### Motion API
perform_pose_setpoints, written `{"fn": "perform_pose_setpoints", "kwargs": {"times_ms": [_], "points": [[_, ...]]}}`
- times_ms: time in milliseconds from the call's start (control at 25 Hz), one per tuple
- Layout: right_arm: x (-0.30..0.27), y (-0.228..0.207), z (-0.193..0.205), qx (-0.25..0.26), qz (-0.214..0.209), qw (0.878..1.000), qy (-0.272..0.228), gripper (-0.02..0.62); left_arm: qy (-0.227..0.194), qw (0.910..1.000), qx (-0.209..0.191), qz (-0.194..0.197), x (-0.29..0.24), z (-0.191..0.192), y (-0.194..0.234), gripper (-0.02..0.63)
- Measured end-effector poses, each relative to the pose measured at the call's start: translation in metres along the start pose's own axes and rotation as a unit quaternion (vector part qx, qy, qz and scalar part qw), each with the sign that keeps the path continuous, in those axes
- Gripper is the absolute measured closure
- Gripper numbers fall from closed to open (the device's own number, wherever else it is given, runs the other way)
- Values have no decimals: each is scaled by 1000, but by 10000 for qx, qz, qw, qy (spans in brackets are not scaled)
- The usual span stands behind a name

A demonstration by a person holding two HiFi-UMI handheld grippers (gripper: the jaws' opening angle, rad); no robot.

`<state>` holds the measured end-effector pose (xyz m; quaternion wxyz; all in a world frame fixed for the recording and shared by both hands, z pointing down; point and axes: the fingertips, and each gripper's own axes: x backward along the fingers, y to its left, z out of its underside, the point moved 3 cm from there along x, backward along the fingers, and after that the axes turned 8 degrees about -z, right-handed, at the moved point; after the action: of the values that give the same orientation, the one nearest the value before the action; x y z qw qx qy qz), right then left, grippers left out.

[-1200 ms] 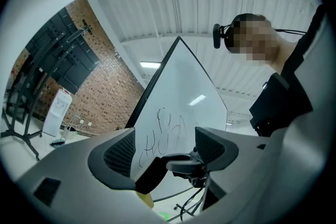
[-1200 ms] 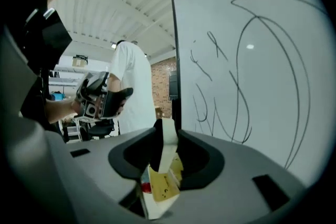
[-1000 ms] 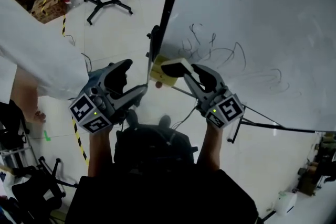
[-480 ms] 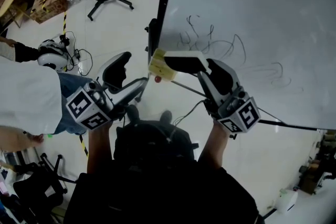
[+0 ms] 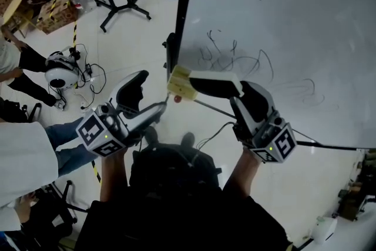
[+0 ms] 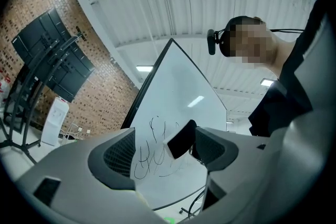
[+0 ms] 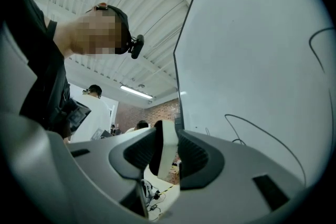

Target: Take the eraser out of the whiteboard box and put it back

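Scribbled whiteboard (image 5: 282,20) fills the upper right; at centre the right tongs (image 5: 200,85) clamp the eraser (image 5: 214,76), while the left tongs (image 5: 151,91) gape empty.

The eraser (image 5: 212,83) sits in the right tongs (image 5: 237,93), at three o'clock from the whiteboard box (image 5: 178,85). The left tongs (image 5: 151,90) lie at eight o'clock.

The right gripper (image 5: 234,89) has lifted the eraser (image 5: 210,80) higher beside the whiteboard (image 5: 282,20).
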<state>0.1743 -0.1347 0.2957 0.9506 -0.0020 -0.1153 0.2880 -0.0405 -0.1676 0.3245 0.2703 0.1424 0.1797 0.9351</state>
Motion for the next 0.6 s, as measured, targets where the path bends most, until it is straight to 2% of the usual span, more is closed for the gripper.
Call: {"fn": "perform_pose_setpoints", "kwargs": {"times_ms": [600], "points": [[5, 6, -9, 141, -43, 9998, -120, 447, -90, 9999, 47, 123, 3, -4, -5, 255]]}}
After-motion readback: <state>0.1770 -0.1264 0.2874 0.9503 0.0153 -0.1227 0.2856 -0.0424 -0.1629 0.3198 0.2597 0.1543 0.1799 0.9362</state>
